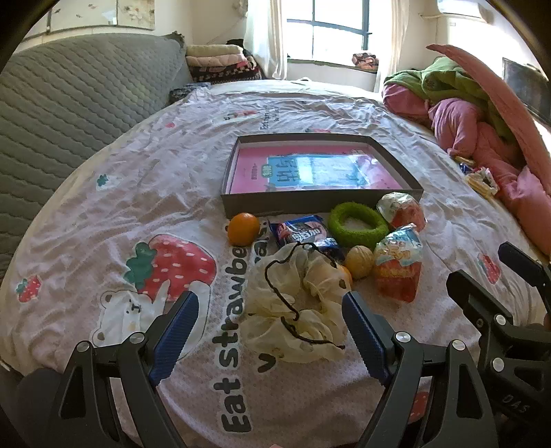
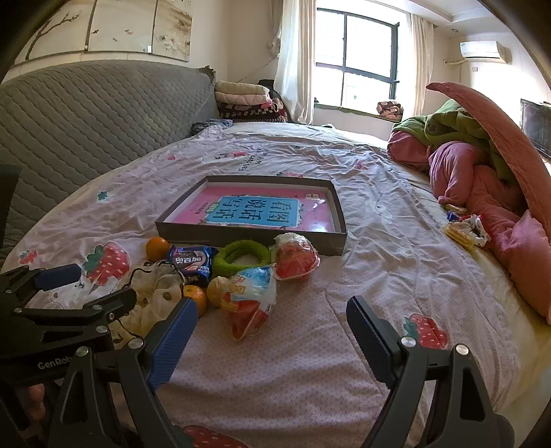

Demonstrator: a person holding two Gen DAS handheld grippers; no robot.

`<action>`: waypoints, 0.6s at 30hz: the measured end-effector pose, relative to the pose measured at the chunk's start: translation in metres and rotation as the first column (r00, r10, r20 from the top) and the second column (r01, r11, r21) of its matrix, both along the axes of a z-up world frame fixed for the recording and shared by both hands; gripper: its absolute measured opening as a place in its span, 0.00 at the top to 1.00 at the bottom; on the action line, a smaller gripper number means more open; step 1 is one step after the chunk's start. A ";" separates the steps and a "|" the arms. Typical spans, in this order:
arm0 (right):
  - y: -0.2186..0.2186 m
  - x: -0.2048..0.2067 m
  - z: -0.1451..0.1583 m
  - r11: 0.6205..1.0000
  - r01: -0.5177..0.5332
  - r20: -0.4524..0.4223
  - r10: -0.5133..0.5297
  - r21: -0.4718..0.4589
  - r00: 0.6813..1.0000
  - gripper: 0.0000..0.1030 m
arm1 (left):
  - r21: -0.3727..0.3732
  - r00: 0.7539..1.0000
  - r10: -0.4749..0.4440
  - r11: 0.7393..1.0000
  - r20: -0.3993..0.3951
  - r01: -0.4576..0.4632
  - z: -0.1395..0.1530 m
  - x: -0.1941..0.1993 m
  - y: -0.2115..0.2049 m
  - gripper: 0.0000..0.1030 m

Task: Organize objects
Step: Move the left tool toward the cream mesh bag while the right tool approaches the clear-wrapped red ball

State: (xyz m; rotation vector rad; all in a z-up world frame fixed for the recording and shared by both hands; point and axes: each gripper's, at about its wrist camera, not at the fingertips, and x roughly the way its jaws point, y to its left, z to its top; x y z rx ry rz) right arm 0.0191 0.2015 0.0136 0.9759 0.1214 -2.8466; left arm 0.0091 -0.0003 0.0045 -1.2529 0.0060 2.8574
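Scene: While nothing is packed, clutter lies just before the shallow box (image 1: 320, 201).
Left gripper (image 1: 270, 331): fingers apart, over the drawstring pouch (image 1: 296, 306).
Right gripper (image 2: 272, 331): fingers apart, empty.
Risk: the pouch's cord could snag the orange (image 1: 243, 229).

Bedroom in a home. Landmark: bed (image 2: 344, 193) under a strawberry-print sheet (image 2: 241, 362). At its head, a grey quilted headboard (image 2: 86, 113); above that, a floral wall panel (image 2: 103, 31). Beyond the bed, a curtained window (image 2: 358, 62) and stacked folded blankets (image 2: 248, 100). On its right side, heaped pink and green bedding (image 2: 482, 165); high above that, a wall air conditioner (image 2: 482, 50).
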 end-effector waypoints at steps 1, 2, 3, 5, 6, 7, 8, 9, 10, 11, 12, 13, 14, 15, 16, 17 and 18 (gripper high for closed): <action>0.000 0.000 0.000 1.000 -0.001 0.001 0.001 0.000 1.000 0.15 | 0.000 1.000 -0.001 1.000 0.002 0.001 0.000 0.000 0.000 0.17; 0.000 0.000 0.000 1.000 -0.001 0.002 0.001 0.000 1.000 0.15 | 0.000 1.000 -0.002 1.000 0.003 0.002 0.000 0.000 0.000 0.17; 0.000 0.000 -0.001 1.000 -0.002 0.005 0.002 0.000 1.000 0.15 | 0.000 1.000 -0.003 1.000 0.005 0.003 0.000 0.001 0.001 0.17; -0.001 0.000 -0.001 1.000 -0.002 0.007 0.002 0.007 1.000 0.15 | 0.001 1.000 -0.004 1.000 0.008 0.004 0.000 0.001 0.001 0.17; 0.000 0.001 -0.002 1.000 -0.003 0.008 0.003 0.008 1.000 0.15 | 0.002 1.000 -0.005 1.000 0.010 0.005 -0.001 0.001 0.001 0.17; 0.000 0.001 -0.002 1.000 -0.004 0.010 0.004 0.006 1.000 0.15 | 0.002 1.000 -0.005 1.000 0.011 0.005 -0.001 0.001 0.001 0.17; 0.000 0.001 -0.003 1.000 -0.005 0.012 0.005 0.004 1.000 0.15 | 0.001 1.000 -0.006 1.000 0.015 0.006 -0.001 0.001 0.001 0.17; 0.001 0.001 -0.003 1.000 -0.005 0.013 0.005 0.002 1.000 0.15 | 0.002 1.000 -0.007 1.000 0.019 0.007 -0.002 0.002 0.000 0.17; 0.001 0.001 -0.002 1.000 -0.006 0.014 0.006 0.001 1.000 0.15 | 0.001 1.000 -0.008 1.000 0.020 0.008 -0.003 0.002 0.001 0.17; 0.001 0.001 -0.003 1.000 -0.007 0.016 0.007 0.001 1.000 0.15 | 0.001 1.000 -0.009 1.000 0.024 0.009 -0.004 0.002 0.001 0.17; 0.002 0.001 -0.003 1.000 -0.007 0.018 0.007 -0.001 1.000 0.15 | 0.001 1.000 -0.009 1.000 0.026 0.009 -0.005 0.003 0.002 0.17; 0.002 0.001 -0.004 1.000 -0.007 0.020 0.007 -0.002 1.000 0.15 | 0.001 1.000 -0.011 1.000 0.029 0.011 -0.006 0.003 0.002 0.17; 0.003 0.002 -0.005 1.000 -0.007 0.024 0.007 -0.002 1.000 0.15 | -0.003 0.999 -0.009 1.000 0.034 0.009 -0.007 0.004 0.001 0.17; 0.003 0.002 -0.005 1.000 -0.007 0.027 0.008 -0.004 1.000 0.15 | -0.005 0.999 -0.008 1.000 0.037 0.008 -0.008 0.004 0.000 0.17; 0.003 0.001 -0.006 1.000 -0.008 0.031 0.008 -0.006 0.999 0.15 | -0.003 0.999 -0.010 1.000 0.043 0.010 -0.010 0.005 0.000 0.17; 0.004 0.002 -0.007 1.000 -0.010 0.036 0.010 -0.008 0.999 0.15 | 0.000 0.999 -0.011 1.000 0.048 0.011 -0.011 0.005 -0.001 0.17; 0.004 0.001 -0.008 1.000 -0.010 0.039 0.010 -0.010 0.999 0.15 | 0.004 0.999 -0.012 1.000 0.053 0.012 -0.012 0.005 -0.002 0.17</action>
